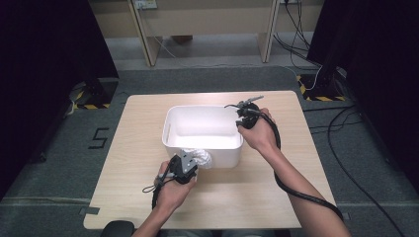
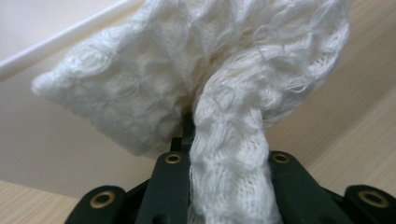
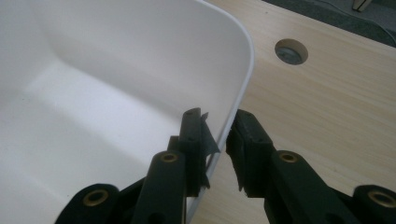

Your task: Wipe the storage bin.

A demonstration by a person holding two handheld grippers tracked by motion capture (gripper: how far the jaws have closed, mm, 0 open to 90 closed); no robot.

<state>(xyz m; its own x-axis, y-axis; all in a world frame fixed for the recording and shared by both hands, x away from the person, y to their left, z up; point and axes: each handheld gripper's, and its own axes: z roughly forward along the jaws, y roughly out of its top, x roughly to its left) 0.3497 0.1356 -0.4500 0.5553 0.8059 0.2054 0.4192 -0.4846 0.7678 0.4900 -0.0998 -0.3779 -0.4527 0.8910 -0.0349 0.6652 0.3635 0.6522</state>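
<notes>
- At the left of the table (image 1: 123, 148), near its front edge, our left gripper (image 1: 184, 167) has its fingers (image 2: 170, 186) clamped on a white knitted cloth (image 2: 219, 98); the left gripper view shows a rope of the knit pinched between them and the rest bunching out above.
- The cloth (image 1: 201, 158) sits just outside the near wall of the white bin (image 1: 170, 133), touching or almost touching that wall, and we cannot tell whether it rests on the table or hangs from the grip.
- We judge the cloth to be light, soft and floppy: it will sag and trail from any single hold, and its loose open knit could snag on a finger edge or on the bin rim. Taking it by a gathered bunch, as now, seems the surest hold; a thin edge would stretch.
- Further right, the bin looks stiff, smooth and light, so we expect it to slide on the table if pushed without being steadied.
- At the bin's far right corner, our right gripper (image 1: 245, 112) straddles the rim (image 3: 243, 84), one finger (image 3: 191, 140) inside the wall and one outside; the fingers stand apart with a narrow gap showing on the outer side, so we do not read it as pressing.
- We count one cloth, one bin, two grippers, and one round hole (image 3: 291, 51) in the table beyond the bin.
</notes>
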